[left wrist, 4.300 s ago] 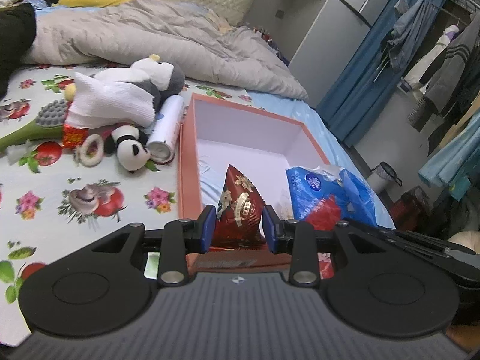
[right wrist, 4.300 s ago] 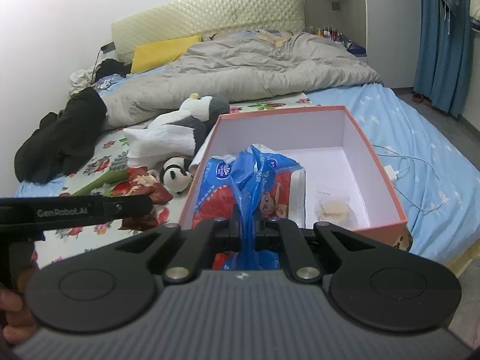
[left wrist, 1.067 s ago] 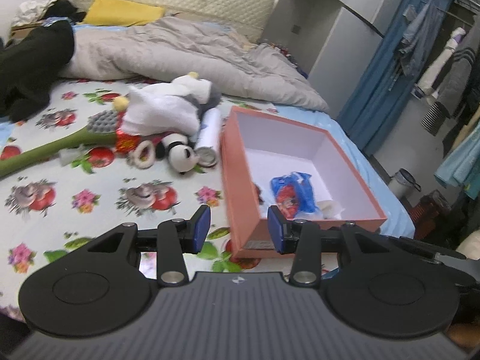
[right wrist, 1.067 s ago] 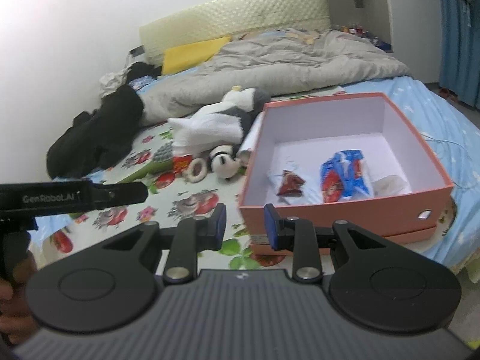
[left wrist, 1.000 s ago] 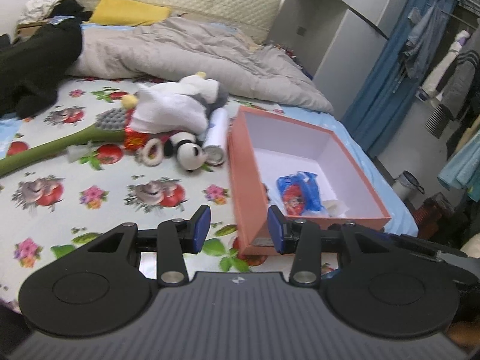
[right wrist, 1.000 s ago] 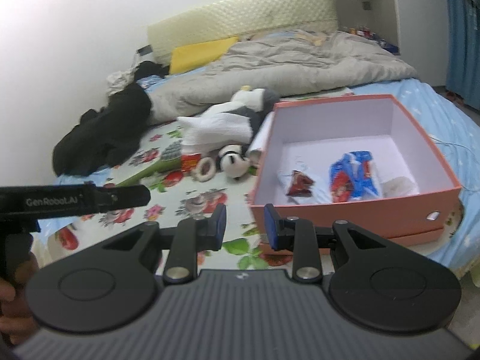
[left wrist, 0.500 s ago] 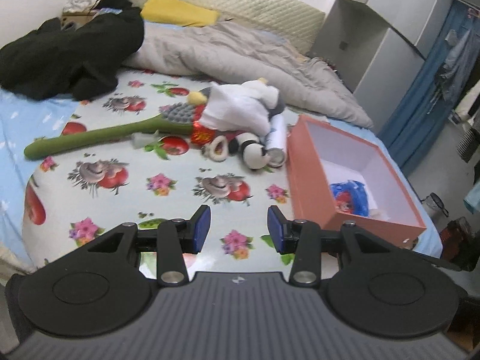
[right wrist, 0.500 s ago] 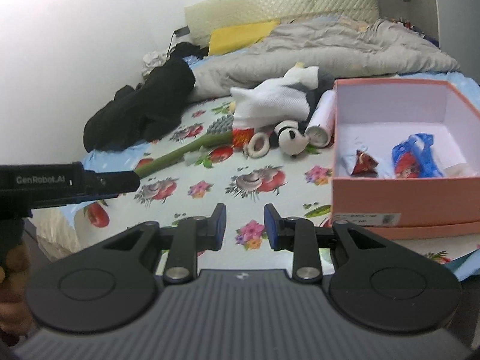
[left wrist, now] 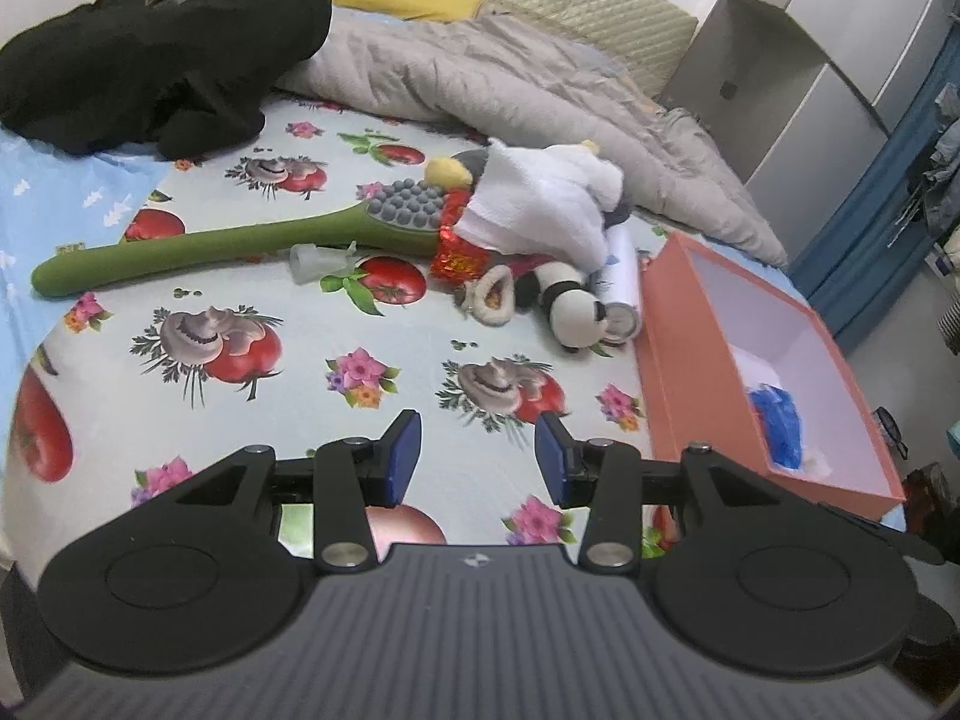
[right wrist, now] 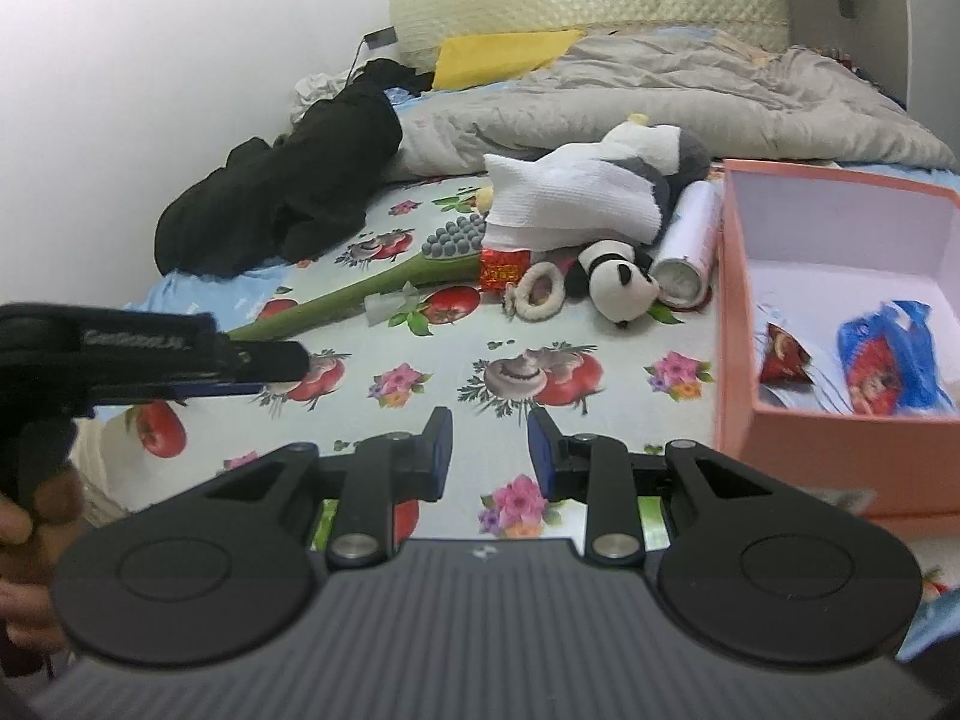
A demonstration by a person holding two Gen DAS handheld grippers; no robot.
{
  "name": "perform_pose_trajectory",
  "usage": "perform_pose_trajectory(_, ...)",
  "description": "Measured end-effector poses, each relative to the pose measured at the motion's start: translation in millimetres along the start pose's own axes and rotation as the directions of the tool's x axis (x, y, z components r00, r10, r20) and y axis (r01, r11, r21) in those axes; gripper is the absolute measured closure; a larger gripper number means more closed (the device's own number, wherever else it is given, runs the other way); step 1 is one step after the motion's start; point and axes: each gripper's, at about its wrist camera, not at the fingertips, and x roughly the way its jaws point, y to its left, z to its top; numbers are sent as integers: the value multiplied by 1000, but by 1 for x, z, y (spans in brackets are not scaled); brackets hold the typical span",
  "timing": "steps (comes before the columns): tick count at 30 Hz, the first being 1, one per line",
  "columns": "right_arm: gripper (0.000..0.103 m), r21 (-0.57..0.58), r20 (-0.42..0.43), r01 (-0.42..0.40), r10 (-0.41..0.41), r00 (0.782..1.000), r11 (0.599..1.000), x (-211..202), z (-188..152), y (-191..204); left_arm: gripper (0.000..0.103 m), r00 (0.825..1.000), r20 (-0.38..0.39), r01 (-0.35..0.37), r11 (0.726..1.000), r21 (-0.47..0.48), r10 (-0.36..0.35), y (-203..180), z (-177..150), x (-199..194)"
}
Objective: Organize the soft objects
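Observation:
A pile of soft things lies mid-bed: a small panda plush point(left wrist: 570, 309) point(right wrist: 618, 285), a white cloth over a grey plush point(left wrist: 540, 204) point(right wrist: 576, 204), a fuzzy ring point(left wrist: 492, 300) point(right wrist: 540, 291) and a red packet point(left wrist: 459, 258) point(right wrist: 504, 264). The orange box point(left wrist: 672, 384) point(right wrist: 840, 444) at right holds a blue bag point(left wrist: 777, 426) point(right wrist: 888, 360) and a red pouch point(right wrist: 783, 357). My left gripper point(left wrist: 477, 459) is open and empty over the flowered sheet, short of the pile. My right gripper point(right wrist: 489, 450) is open and empty too, left of the box.
A long green massage stick point(left wrist: 198, 246) point(right wrist: 360, 294), a clear cup point(left wrist: 315, 258) and a white cylinder point(left wrist: 618, 282) point(right wrist: 687, 240) lie by the pile. Black clothes point(left wrist: 156, 54) and a grey duvet point(left wrist: 510, 78) fill the far bed. A hand point(right wrist: 24, 534) holds the left tool.
Both grippers, earlier shut on the red pouch and blue bag over the box, let them go inside it. Over the last second both swung left from the box toward the pile, staying open.

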Motion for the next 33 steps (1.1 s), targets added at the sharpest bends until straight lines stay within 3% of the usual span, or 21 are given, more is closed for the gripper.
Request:
perform_pose_trajectory(11,71,-5,-36,-20,20,999,1000,58,9,-1,54,999,-16,-39,999,-6,39,22,19,65)
perform_pose_trajectory(15,71,4,-44,-14,14,999,1000,80,10,-7,49,998,-25,-65,998,-18,65,32,24,89)
perform_pose_trajectory(23,71,4,-61,11,-10,998,1000,127,22,-14,47,992,-35,-120,992,-44,119,55,40,132)
perform_pose_trajectory(28,71,18,-65,18,-17,998,1000,157,32,-20,37,989,-36,-148,988,-49,146,66,56,161)
perform_pose_trajectory(33,71,21,-71,21,-19,997,1000,190,40,-21,36,979,-19,-202,977,-65,201,79,72,190)
